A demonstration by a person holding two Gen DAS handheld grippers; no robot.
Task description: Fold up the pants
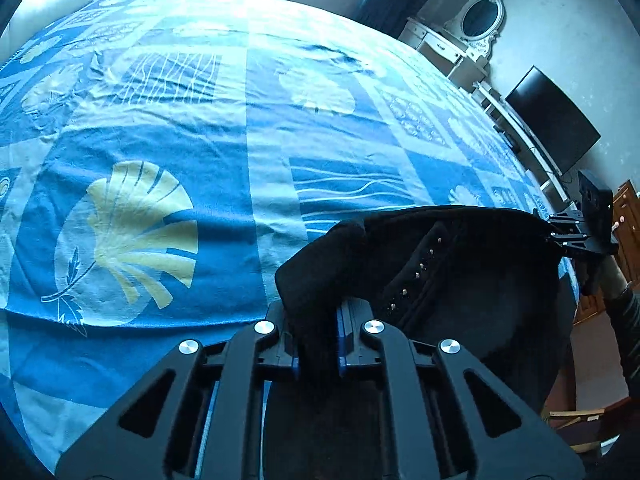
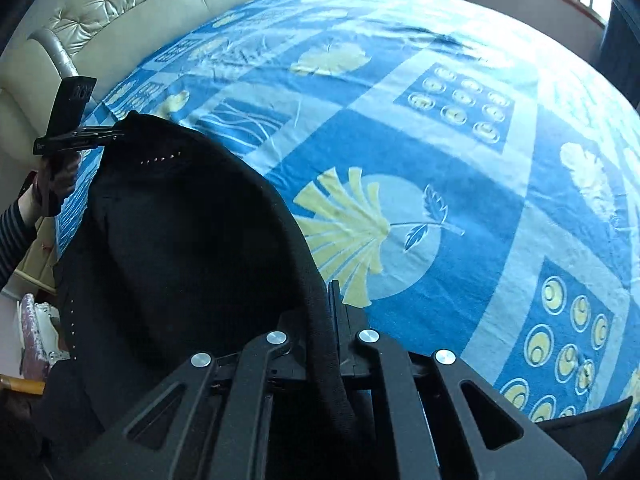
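Overhead, black pants (image 1: 460,280) hang stretched between two grippers above a bed (image 1: 180,128) covered in a blue sheet (image 2: 460,168) printed with pale yellow leaves and rings. Left gripper (image 1: 318,336) has its jaws drawn narrow on a bunched corner of the dark cloth, which bulges out just past the fingers (image 1: 348,320). Right gripper (image 2: 328,320) likewise pinches a thick edge of the pants, the band of fabric running straight down between its closed jaws. Seen from the left wrist, the right gripper (image 1: 560,234) clamps the far corner of the garment, with the person's hand (image 1: 600,276) gripping the handle beneath it. Seen from the right wrist, the left gripper (image 2: 114,134) bites the opposite corner, a hand (image 2: 60,176) in a striped sleeve below. A row of small metal studs (image 1: 416,276) runs along a seam of the pants. Most of the cloth sags between the two tools near the bed's edge. A tufted cream headboard (image 2: 160,4) stands behind the bed; a dark monitor (image 1: 556,120) and an oval mirror (image 1: 480,18) sit by the wall.
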